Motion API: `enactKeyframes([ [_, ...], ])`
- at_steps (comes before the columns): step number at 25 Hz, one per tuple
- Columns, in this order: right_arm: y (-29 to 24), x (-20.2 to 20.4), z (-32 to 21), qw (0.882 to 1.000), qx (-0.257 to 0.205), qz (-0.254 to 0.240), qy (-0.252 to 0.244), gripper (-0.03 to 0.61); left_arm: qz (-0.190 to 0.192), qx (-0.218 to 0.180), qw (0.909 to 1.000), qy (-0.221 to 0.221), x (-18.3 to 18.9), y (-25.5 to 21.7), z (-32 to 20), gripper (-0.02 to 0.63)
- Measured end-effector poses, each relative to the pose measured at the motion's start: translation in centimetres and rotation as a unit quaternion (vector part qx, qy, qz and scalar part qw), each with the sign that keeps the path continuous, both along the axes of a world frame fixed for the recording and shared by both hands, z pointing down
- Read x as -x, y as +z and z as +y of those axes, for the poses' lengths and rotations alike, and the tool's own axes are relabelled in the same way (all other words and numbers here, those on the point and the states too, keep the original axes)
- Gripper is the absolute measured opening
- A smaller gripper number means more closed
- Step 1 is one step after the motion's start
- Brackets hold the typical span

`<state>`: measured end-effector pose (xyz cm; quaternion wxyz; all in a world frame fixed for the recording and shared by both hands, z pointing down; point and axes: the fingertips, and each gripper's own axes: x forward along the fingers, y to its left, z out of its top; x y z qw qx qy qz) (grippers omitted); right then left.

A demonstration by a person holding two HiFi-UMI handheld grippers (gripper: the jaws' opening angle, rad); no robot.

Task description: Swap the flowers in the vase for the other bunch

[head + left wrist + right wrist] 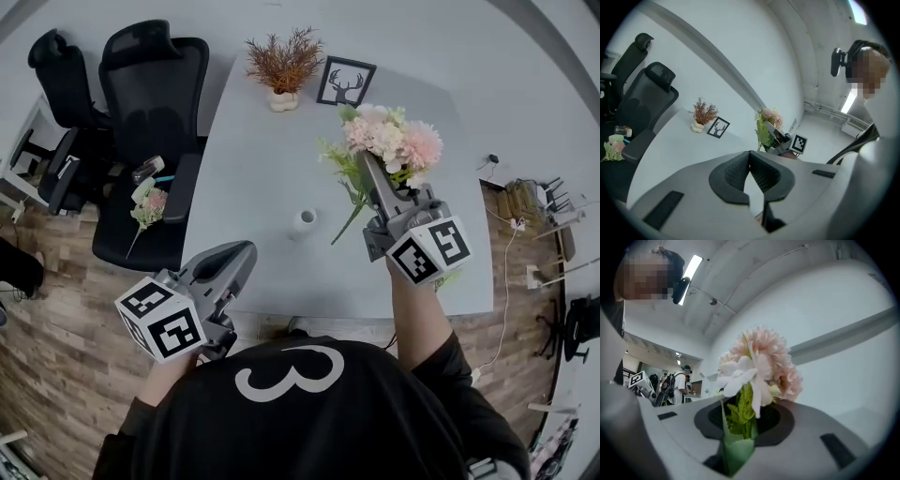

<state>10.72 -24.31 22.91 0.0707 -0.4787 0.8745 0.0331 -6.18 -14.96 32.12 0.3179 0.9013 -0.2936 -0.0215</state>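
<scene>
Jaws of right gripper (pixel 370 169) clamp pink bouquet (pixel 392 139) stems; likely light, floppy, so hold low. Left gripper (pixel 242 255) closed, empty.

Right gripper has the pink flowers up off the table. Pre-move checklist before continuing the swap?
1. Right gripper grip on pink bouquet: ok, jaws closed on the stems.
2. Bouquet out of the vase: ok, the stems hang above the table, apart from the vase.
3. Vase upright and empty: ok.
4. Left gripper free: ok, jaws together, nothing between them.
5. Other bunch located: ok, lying on the black chair left of the table.
6. Other bunch's stem exposed for a grip: cannot tell, too small in the head view.
</scene>
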Motion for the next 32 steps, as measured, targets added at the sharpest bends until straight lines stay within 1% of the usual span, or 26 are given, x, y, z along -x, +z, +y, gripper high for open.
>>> enactKeyframes([
  [3, -1.3, 1.9, 0.3, 0.999, -0.028, -0.005, -0.032, 0.107, 0.003, 0.003, 0.9998, -0.018, 1.1, 0.0, 0.3, 0.012],
  [5, -1.9, 2.9, 0.4, 0.998, -0.047, -0.002, -0.045, 0.107, 0.004, 0.004, 0.9996, -0.029, 1.7, 0.1, 0.4, 0.012],
  [10, -2.3, 4.4, 0.3, 0.995, -0.084, 0.004, -0.059, 0.104, 0.003, 0.008, 0.9988, -0.048, 2.4, 0.5, 0.5, 0.012],
  [16, -1.9, 5.8, -0.5, 0.991, -0.109, 0.020, -0.072, 0.103, -0.005, 0.016, 0.9978, -0.063, 2.9, 1.2, 0.4, 0.011],
  [19, -0.9, 6.7, -0.8, 0.989, -0.120, 0.035, -0.079, 0.103, -0.010, 0.027, 0.9969, -0.073, 3.4, 1.7, 0.4, 0.012],
  [23, 1.4, 8.1, -1.2, 0.987, -0.121, 0.063, -0.086, 0.103, -0.013, 0.040, 0.9952, -0.089, 4.2, 2.6, -0.1, 0.012],
  [28, 4.0, 8.2, -2.3, 0.990, -0.093, 0.061, -0.092, 0.103, -0.010, 0.053, 0.9938, -0.097, 4.1, 3.3, -0.9, 0.012],
  [32, 6.0, 8.3, -2.9, 0.989, -0.081, 0.076, -0.093, 0.104, -0.016, 0.051, 0.9938, -0.097, 3.9, 3.5, -1.4, 0.012],
])
